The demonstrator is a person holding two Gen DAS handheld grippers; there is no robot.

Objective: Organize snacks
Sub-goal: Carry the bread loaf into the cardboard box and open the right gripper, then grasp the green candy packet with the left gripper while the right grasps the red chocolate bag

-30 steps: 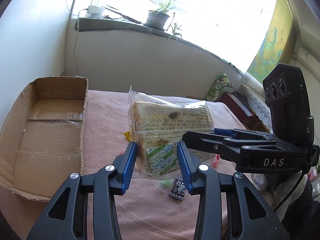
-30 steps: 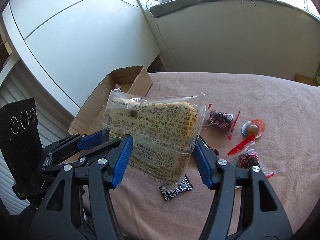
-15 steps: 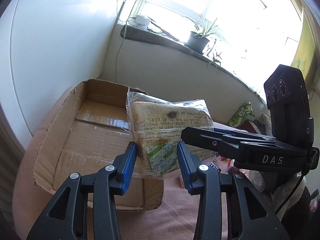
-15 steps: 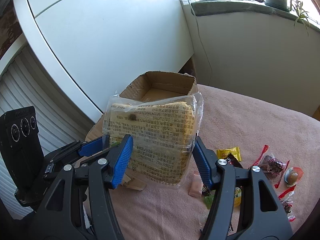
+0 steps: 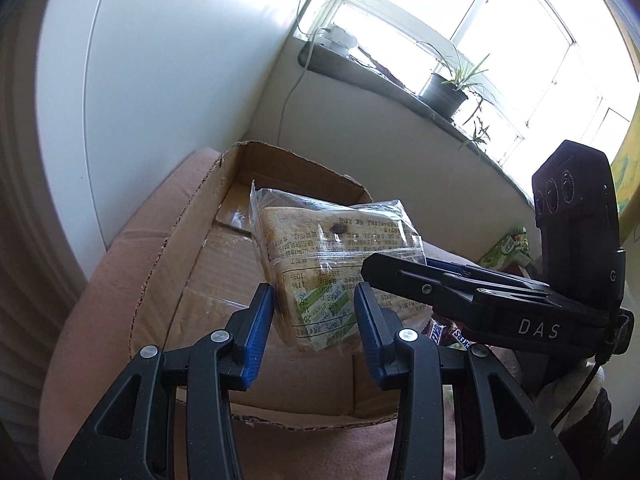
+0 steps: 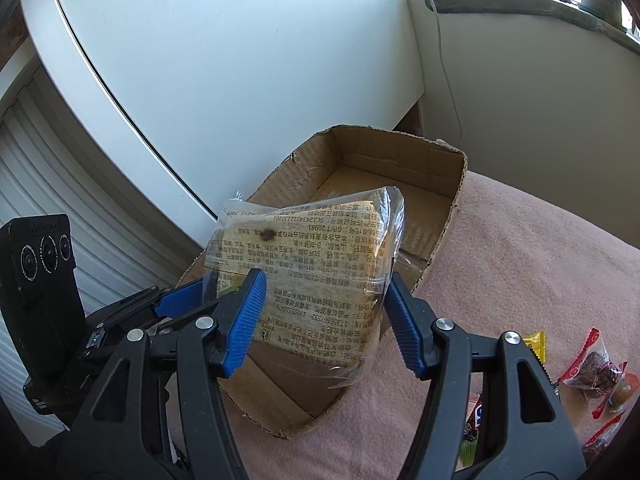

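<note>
Bread in its clear printed wrapper [image 5: 332, 268] hangs in the air above the cardboard box [image 5: 168, 280], carried by both tools at once. The left gripper [image 5: 314, 312] pinches the near, narrow edge of the pack between its blue pads, jaws fairly narrow. The right gripper [image 6: 324, 308] clamps the pack across its wider face, jaws about half spread, with a pad against each side. In the left wrist view the right tool's black body reaches in from the right and meets the wrapper.

By my reading, the step in hand is the carry to the box: the pack is over the opening but not yet down inside. The next move likely calls for lowering it toward the floor of the box, then letting both pairs of pads go together so that the soft loaf is not twisted or dragged by one side. The near wall of the box is torn and low, so clearing it should be easy.

What shows of the box floor in both views is bare brown card with a taped seam; the part behind the pack is hidden. Other snacks [image 6: 596, 376], small wrapped sweets in red, yellow and dark packets, lie on the pink cloth [image 6: 540, 264] to the right of the box, well apart from it.
</note>
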